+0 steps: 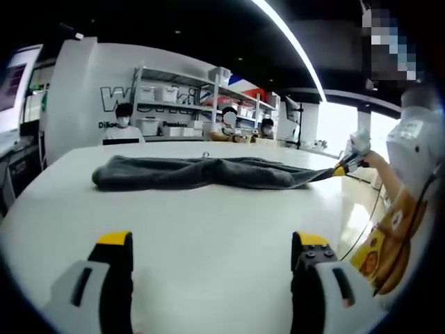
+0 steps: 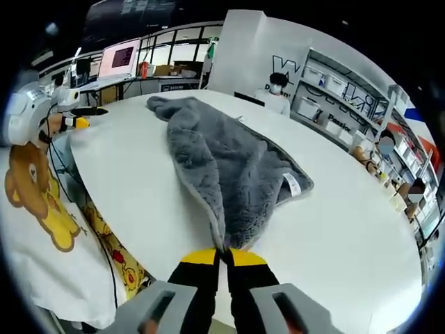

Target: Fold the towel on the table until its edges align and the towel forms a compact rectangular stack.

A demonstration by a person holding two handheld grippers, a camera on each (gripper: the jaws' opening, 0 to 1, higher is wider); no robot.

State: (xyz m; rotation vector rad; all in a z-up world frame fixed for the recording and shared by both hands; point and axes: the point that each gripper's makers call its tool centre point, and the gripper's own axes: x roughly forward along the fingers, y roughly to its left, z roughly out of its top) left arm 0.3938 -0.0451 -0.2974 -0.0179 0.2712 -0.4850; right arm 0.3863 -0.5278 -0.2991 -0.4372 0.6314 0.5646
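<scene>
White table (image 1: 208, 229) ahead in the left gripper view: left gripper (image 1: 212, 254) wide open, empty, well short of the towel (image 1: 201, 172) stretched crosswise. Right gripper view: right gripper (image 2: 224, 259) clamped on a corner, towel running straight away lengthwise.

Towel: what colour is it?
Grey, plain and fluffy, with a small white tag. The towel shows best in the right gripper view, pinched by the right gripper.

Bright, even indoor light comes from a long ceiling strip light (image 1: 292, 42) and a far right window (image 1: 337, 125). The white table (image 1: 208, 223) shows mild glare and soft shadows. Fisheye bending warps the edges; far shelving (image 1: 201, 104) looks soft.
</scene>
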